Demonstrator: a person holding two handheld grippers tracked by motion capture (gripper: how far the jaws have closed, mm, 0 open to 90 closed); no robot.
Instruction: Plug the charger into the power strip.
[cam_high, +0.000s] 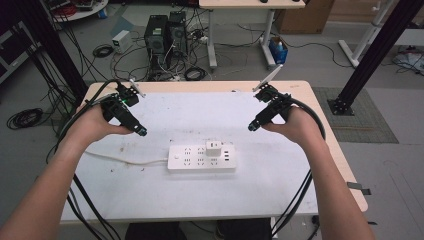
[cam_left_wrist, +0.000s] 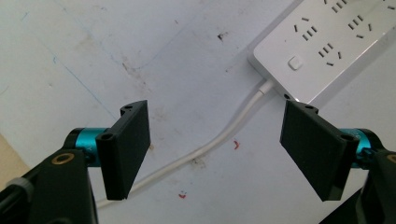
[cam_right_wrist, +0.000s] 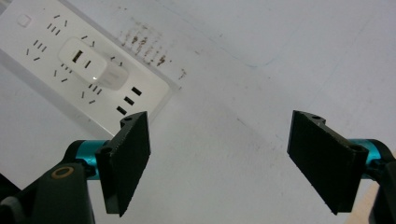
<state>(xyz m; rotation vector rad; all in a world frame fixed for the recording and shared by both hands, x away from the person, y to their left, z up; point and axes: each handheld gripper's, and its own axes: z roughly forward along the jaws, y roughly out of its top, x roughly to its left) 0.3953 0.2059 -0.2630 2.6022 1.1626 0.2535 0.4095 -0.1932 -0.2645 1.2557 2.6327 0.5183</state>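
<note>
Now charger (cam_high: 214, 148) sits plugged into power strip (cam_high: 200, 159) at table (cam_high: 150, 195) centre, so I judge plug-in step done. My right gripper (cam_high: 251, 128) hangs above and right of strip, jaws wide, nothing between them. My left gripper (cam_high: 141, 131) hovers left of strip near its cord (cam_high: 125, 160), jaws wide, empty too. Next move, I judge: pull both hands clear without snagging cord. Cord's far end cut off past table edge; charger prongs hidden in socket; switch state unreadable.
</note>
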